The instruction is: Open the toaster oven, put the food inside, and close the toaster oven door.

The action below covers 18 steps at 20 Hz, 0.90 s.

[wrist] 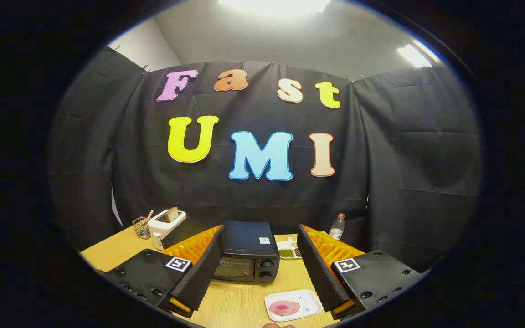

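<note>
Nearest, the gripper (259, 269) is held with fingers wide apart and empty, a flat pink food slice (284, 308) on a white tray (310, 304) between them, likely soft and slippery, best pinched at its edge, while the shut toaster oven (247, 258) is seen just beyond.

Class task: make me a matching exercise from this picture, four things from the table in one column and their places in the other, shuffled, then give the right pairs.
Things
1. toaster oven
2. white plate with pink food
3. water bottle
4. white toaster

Places
A. back of the table, beyond the right finger
B. ahead, seen between the open gripper's fingers, door shut
C. beside the wire basket, beyond the left finger
D. nearest, just inside the right finger

Pairs: 1-B, 2-D, 3-A, 4-C
</note>
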Each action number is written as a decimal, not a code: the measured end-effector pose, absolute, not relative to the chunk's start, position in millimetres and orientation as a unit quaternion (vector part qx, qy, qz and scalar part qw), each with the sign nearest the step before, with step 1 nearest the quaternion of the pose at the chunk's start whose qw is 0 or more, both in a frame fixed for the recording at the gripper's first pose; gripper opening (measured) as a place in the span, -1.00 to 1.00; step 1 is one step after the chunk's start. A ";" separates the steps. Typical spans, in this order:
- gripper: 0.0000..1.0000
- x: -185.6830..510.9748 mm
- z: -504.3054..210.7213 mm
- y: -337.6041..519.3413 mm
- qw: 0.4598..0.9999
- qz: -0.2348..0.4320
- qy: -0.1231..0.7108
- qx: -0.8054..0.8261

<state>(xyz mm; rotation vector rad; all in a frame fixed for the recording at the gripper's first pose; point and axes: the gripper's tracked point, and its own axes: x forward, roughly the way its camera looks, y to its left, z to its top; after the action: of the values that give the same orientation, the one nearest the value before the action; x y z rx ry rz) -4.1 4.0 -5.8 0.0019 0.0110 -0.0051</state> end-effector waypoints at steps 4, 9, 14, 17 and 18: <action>0.95 -4.0 -9.2 4.1 1.000 -0.004 0.006 -0.001; 0.96 -2.9 -13.1 8.7 1.000 -0.002 0.017 0.002; 0.96 0.3 -10.0 17.0 1.000 -0.001 0.026 0.006; 0.96 8.5 -8.2 26.1 1.000 0.003 0.027 0.000; 0.96 11.1 -6.9 28.8 1.000 0.004 0.027 0.000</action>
<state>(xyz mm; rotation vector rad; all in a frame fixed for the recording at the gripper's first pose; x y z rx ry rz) 11.1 28.8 -6.9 -0.0003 0.0548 0.0071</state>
